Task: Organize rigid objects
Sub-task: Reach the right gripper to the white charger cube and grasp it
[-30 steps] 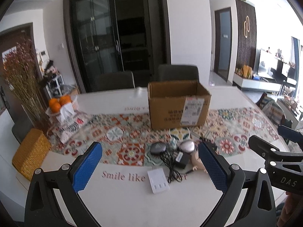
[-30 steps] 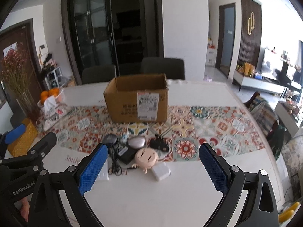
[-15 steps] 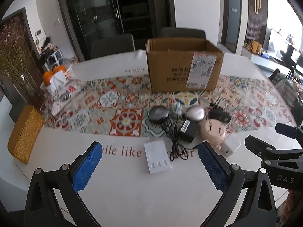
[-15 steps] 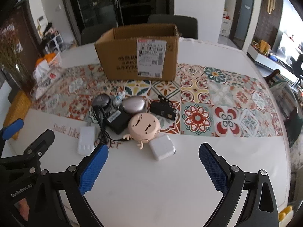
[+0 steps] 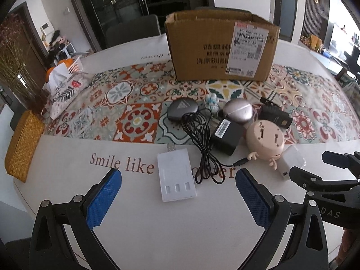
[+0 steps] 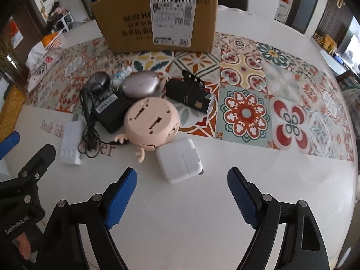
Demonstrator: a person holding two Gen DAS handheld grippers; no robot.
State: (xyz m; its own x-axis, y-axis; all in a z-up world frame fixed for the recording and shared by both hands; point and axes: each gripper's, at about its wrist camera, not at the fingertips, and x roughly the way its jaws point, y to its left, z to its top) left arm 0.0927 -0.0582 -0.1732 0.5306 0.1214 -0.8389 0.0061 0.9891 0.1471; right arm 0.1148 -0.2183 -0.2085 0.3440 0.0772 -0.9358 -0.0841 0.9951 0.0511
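Right wrist view puts my right gripper [image 6: 181,184] above the white tabletop [image 6: 157,220], jaws spread with nothing between them; they have just been closing a little, still wide of the white square charger [image 6: 177,163] that lies just ahead, touching the peach cartoon-head gadget [image 6: 151,122]. My left gripper [image 5: 177,193] is spread too, empty, with the flat white USB hub [image 5: 175,177] lying between and just beyond its fingertips. I judge the step to be a first pick from the pile, bound for the open cardboard box [image 6: 155,15] behind it on the patterned runner [image 6: 258,85]. To do it well, I would lower the right jaws square to the charger's flat sides, not its corners, and keep the pads clear of the gadget's little arm [image 6: 140,154]. For the hub, I would come in across its narrow width and stay clear of the black cable [image 5: 202,139] looped just beside it, which trails from the black power brick [image 5: 226,136] and could drag along.
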